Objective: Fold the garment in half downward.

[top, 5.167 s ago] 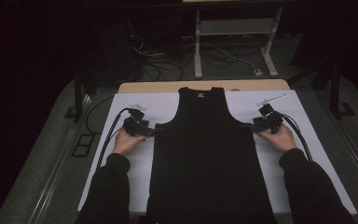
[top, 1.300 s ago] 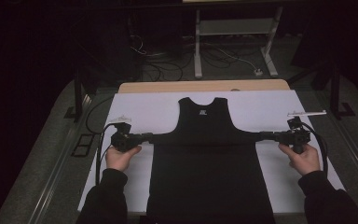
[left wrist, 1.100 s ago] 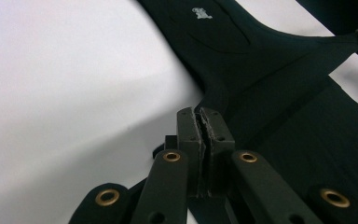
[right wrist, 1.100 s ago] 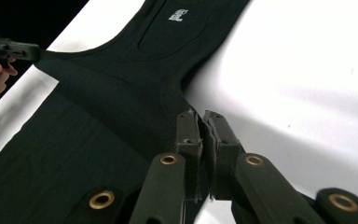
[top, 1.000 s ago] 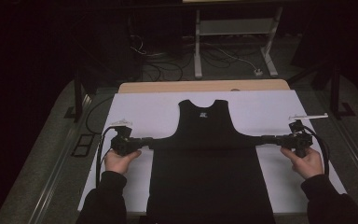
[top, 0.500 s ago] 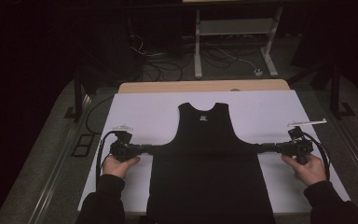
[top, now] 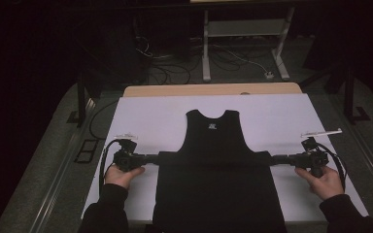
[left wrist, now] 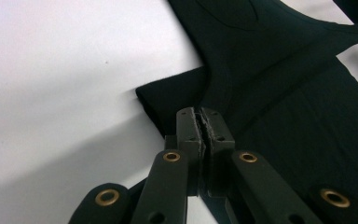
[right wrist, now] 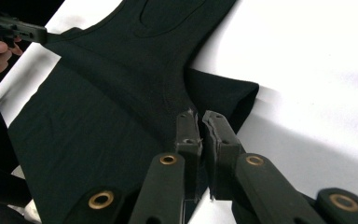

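Observation:
A black sleeveless top (top: 213, 170) lies flat on the white sheet (top: 150, 114), neck toward the far side, its hem over the near edge. My left gripper (top: 156, 158) is shut on the top's left corner under the armhole; in the left gripper view the jaws (left wrist: 198, 113) pinch the cloth (left wrist: 279, 93). My right gripper (top: 272, 159) is shut on the matching right corner, and in the right gripper view (right wrist: 199, 115) the fabric (right wrist: 121, 93) is clamped between the pads. The cloth is stretched taut between the two. A hand holds each gripper.
A wooden table edge (top: 209, 90) shows beyond the sheet. Behind it are a metal stand (top: 243, 34) and loose cables (top: 165, 68) on the floor. A floor box (top: 85, 150) lies left of the table. Bare sheet lies on both sides of the top.
Since five seconds ago both grippers have moved outward and toward the near edge, drawing the top's sides out. Over the last second the top slid slightly nearer to the person.

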`<state>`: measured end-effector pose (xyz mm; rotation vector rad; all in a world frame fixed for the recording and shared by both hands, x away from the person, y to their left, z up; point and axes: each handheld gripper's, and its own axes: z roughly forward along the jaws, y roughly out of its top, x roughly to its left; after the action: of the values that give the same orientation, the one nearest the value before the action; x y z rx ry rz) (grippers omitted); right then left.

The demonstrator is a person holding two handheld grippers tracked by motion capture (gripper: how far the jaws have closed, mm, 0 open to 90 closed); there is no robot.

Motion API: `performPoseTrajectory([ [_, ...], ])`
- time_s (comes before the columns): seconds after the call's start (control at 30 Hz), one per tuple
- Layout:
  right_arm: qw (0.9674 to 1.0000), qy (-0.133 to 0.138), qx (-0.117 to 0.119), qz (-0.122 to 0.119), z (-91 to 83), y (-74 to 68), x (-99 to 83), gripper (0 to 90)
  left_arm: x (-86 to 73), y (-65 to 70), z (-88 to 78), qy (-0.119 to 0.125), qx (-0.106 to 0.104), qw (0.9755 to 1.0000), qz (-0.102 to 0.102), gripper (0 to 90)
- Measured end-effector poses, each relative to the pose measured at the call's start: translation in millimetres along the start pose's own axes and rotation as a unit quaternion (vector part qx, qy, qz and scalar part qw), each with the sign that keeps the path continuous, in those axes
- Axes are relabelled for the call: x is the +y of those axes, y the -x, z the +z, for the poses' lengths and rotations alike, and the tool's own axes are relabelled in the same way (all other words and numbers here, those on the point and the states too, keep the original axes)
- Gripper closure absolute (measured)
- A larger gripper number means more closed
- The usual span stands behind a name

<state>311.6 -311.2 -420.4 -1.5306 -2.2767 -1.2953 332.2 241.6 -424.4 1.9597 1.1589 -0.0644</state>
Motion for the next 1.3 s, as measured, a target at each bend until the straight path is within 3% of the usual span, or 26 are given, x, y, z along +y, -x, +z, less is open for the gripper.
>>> performPoseTrajectory([
  [0.6, 1.0000, -0.005, 0.003, 0.008, -4.9, -1.4, -7.8, 83.4, -4.7, 1.7, -5.5, 0.000, -0.005, 1.0000, -0.005, 86.4],
  [1.0, 0.9996, -0.026, 0.001, 0.013, -0.5, -0.2, -11.9, 83.0, -8.2, 2.7, 0.0, -0.021, -0.006, 0.9998, -0.002, 86.3],
  [1.3, 0.9993, -0.037, -0.004, 0.009, 4.2, -1.5, -12.3, 81.9, -10.9, 3.8, 7.7, -0.037, -0.002, 0.9991, 0.021, 85.3],
])
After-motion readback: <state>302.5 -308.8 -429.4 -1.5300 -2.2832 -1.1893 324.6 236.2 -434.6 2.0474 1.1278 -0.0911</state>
